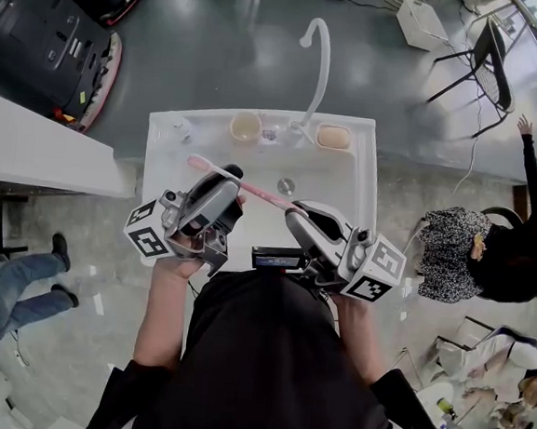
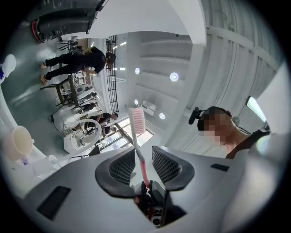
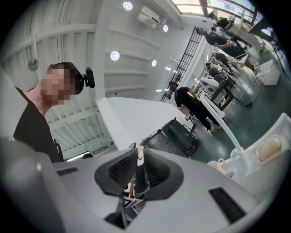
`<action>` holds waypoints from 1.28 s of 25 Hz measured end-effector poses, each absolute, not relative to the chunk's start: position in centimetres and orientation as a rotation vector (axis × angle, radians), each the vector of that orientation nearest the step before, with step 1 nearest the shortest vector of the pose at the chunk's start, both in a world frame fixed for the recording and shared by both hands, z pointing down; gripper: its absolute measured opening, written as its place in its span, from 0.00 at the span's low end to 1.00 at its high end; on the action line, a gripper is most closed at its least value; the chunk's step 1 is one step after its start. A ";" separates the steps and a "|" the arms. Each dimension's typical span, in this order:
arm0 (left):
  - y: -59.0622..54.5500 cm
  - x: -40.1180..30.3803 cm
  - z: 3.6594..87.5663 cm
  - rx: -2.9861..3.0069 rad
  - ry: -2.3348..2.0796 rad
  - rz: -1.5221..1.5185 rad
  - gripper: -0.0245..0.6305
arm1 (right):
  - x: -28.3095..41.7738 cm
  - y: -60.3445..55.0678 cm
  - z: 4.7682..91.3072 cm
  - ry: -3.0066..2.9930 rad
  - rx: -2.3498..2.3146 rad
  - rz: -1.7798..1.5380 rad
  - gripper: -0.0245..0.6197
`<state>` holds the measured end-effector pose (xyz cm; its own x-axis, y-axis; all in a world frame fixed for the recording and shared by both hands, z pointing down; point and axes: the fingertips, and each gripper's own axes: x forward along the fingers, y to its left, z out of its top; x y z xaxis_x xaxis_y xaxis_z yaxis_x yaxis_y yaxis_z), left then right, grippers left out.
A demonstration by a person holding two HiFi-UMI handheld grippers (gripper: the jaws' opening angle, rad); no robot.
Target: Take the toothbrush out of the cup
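Person [image 1: 264,367]: standing closest, in a black top, holding one tool in each hand over a white sink [image 1: 351,183].
Left hand-held gripper [image 1: 232,176] [image 2: 143,154]: its jaws are standing apart. The toothbrush's stem is running through the gap, and the pads are not squeezing it.
Right hand-held gripper [image 1: 294,213] [image 3: 138,160]: its jaws are pinching the tail end of the toothbrush. In the right gripper view the two pads are sitting close together, and the pale tip of the stem is poking out between them.
Toothbrush [image 1: 263,194] [image 2: 137,120] [image 3: 140,154]: pink, and out of the cup. It is hanging in the air over the sink bowl, lying almost flat from one gripper to the other. Its bristle end is sticking out past the left one.
Drain [image 1: 286,186]: a small round hole, sitting in the bottom of the sink bowl under the toothbrush.
Cup [image 1: 245,127] [image 2: 22,141]: beige, standing upright on the back rim of the sink, just left of the tap and well apart from the toothbrush.
Tap [image 1: 320,59]: white and bent like a hook, rising from the middle of the back rim.
Beige oval thing [image 1: 333,136]: resting on the back rim, just right of the tap.
Black machine [image 1: 51,36]: sitting on the grey floor, far off to the left.
Seated person [image 1: 489,252]: wearing black, sitting on the right, well away from the sink.
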<state>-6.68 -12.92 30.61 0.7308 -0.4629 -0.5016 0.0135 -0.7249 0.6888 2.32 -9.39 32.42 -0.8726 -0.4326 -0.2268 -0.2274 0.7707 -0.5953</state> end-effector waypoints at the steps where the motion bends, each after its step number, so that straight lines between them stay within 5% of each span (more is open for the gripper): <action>1: -12.9 -6.2 30.8 2.229 -0.338 -0.882 0.20 | 2.4 -9.5 32.3 2.613 -0.519 -0.803 0.11; 18: -13.4 -3.7 32.8 2.052 -0.336 -0.930 0.20 | 3.5 -10.3 31.2 2.595 -0.704 -0.641 0.11; 21: -13.3 -3.9 32.4 2.040 -0.293 -0.969 0.14 | 3.5 -10.1 31.0 2.606 -0.697 -0.627 0.11; 32: -10.7 -4.8 30.1 2.400 0.011 -0.798 0.10 | 1.5 -6.9 32.1 2.674 -0.297 -0.841 0.16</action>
